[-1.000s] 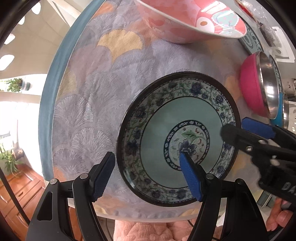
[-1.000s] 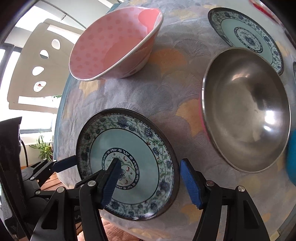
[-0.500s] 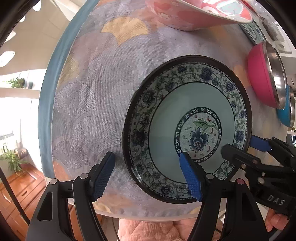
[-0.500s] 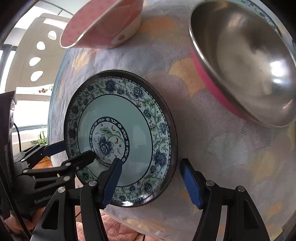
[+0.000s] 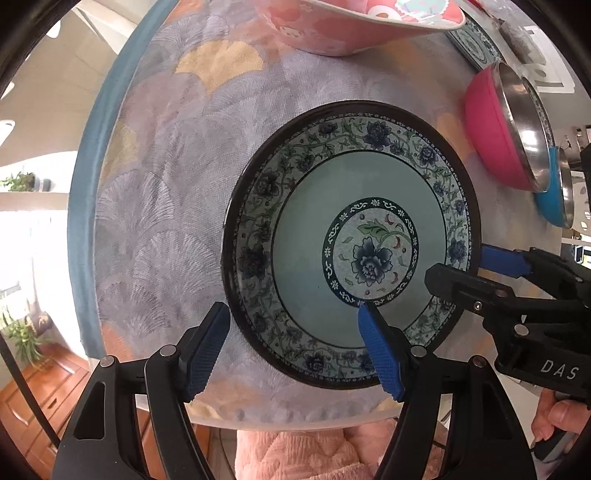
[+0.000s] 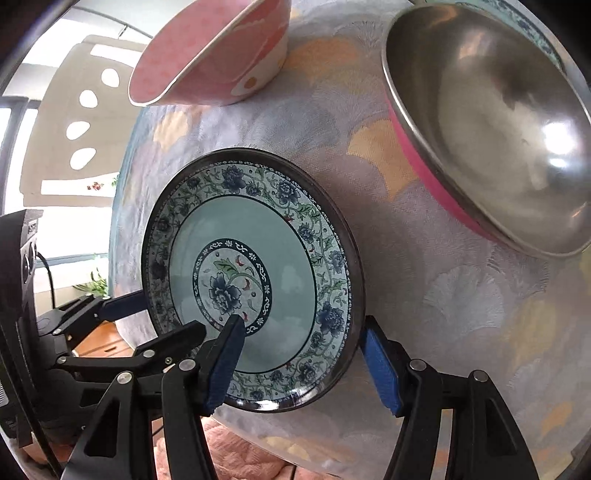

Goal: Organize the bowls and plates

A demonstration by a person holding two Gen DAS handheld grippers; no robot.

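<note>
At table's near edge: floral plate point(image 5: 354, 236) lies flat on the cloth point(image 5: 155, 192).
L gripper point(image 5: 295, 350): jaws parted, straddling plate's left rim, not pinching.
R gripper point(image 6: 299, 354): jaws parted, astride right rim, not pinching.
Nearer: both equal; opp. sides.

Left tool point(image 5: 295, 347) and right tool point(image 6: 301, 360) gape, angled downward.

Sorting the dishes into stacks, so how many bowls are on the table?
3 visible: the pink patterned bowl at the far side, the steel bowl with pink outside right of the floral plate, and a blue-sided one behind it. More may be hidden.
</note>
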